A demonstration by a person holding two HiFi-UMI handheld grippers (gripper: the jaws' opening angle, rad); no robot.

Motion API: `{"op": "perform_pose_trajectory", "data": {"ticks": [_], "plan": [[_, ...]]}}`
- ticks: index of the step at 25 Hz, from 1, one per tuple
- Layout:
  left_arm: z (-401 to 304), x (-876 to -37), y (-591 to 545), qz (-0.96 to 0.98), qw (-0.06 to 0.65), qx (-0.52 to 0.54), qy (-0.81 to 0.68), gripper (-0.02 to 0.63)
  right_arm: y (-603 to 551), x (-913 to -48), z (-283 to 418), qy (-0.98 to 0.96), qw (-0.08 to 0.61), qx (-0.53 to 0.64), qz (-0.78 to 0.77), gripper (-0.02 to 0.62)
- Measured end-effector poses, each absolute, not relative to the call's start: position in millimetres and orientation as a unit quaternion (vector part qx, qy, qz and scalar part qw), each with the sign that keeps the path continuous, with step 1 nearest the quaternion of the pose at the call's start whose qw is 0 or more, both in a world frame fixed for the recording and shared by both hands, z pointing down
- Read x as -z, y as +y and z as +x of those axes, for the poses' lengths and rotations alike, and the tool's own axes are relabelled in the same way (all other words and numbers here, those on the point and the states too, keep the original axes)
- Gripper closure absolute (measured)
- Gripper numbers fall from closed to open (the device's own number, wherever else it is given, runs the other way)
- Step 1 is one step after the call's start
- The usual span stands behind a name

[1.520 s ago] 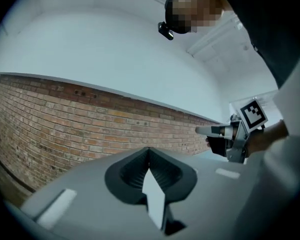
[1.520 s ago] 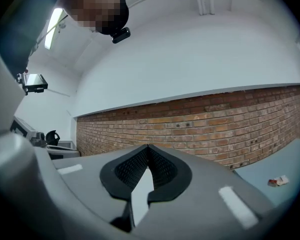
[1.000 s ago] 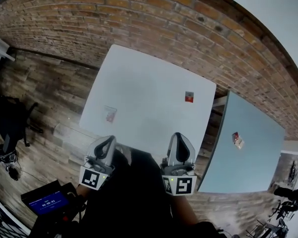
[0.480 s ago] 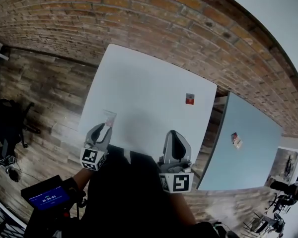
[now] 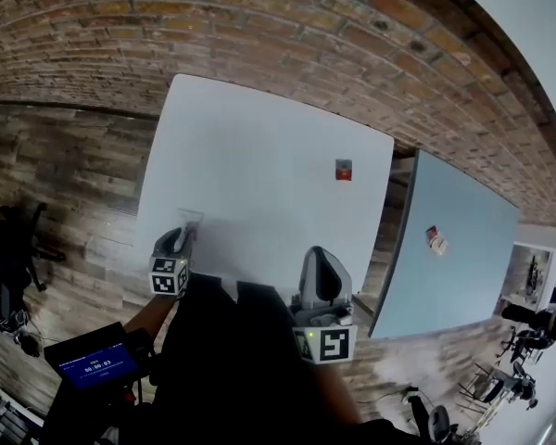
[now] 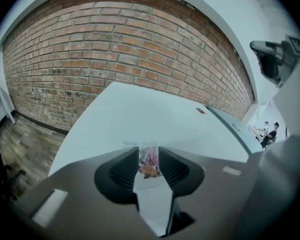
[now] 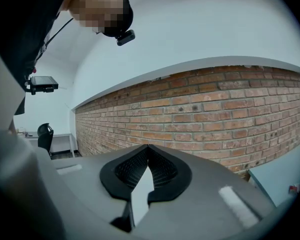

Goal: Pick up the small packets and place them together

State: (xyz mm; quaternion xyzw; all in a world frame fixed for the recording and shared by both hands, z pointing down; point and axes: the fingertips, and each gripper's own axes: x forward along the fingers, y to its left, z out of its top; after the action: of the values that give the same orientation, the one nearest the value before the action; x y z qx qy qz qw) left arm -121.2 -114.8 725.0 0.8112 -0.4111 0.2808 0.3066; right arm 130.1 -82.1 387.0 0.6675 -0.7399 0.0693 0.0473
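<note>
A small pink-printed packet (image 6: 149, 160) lies near the front left edge of the white table (image 5: 259, 146). It shows between the fingers of my left gripper (image 6: 149, 155), whose jaws are opening around it with the pads apart. In the head view the left gripper (image 5: 179, 238) points at that packet (image 5: 189, 218). A red packet (image 5: 343, 169) lies far right on the white table and is also small in the left gripper view (image 6: 201, 111). Another packet (image 5: 434, 239) rests on the blue-grey table (image 5: 463, 276). My right gripper (image 5: 322, 269) hovers over the near edge, its jaws (image 7: 148, 149) shut and empty.
A brick wall (image 5: 259, 35) runs behind both tables. Wooden floor (image 5: 65, 156) lies to the left, with a dark chair (image 5: 5, 239). A small blue-lit screen (image 5: 91, 362) sits low at my left. The two tables stand side by side with a narrow gap.
My left gripper has moved forward and left from beside my body to the pink packet at the table edge. Its jaws have gone from shut to apart. The right gripper stayed roughly in place.
</note>
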Motion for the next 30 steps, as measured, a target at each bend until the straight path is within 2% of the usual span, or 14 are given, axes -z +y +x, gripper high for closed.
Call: {"op": "perform_pose_trajectory", "data": {"ticks": [4, 14, 19, 24, 30], "plan": [[-117, -744, -122, 0.812, 0.285, -0.315, -0.400, 0.492, -79, -399, 133, -0.736, 0.063, -0.082, 0.669, 0.592], [-91, -755, -134, 0.811, 0.284, -0.343, -0.379, 0.499, -89, -394, 139, -0.732, 0.039, -0.096, 0.673, 0.592], [-56, -753, -153, 0.818, 0.300, -0.325, -0.368, 0.499, -85, -392, 147, -0.722, 0.037, -0.094, 0.684, 0.592], [7, -755, -180, 0.821, 0.305, -0.314, -0.367, 0.499, -78, -400, 184, -0.709, 0.046, -0.104, 0.696, 0.592], [39, -754, -208, 0.821, 0.285, -0.312, -0.385, 0.499, -77, -403, 203, -0.701, 0.047, -0.111, 0.703, 0.592]]}}
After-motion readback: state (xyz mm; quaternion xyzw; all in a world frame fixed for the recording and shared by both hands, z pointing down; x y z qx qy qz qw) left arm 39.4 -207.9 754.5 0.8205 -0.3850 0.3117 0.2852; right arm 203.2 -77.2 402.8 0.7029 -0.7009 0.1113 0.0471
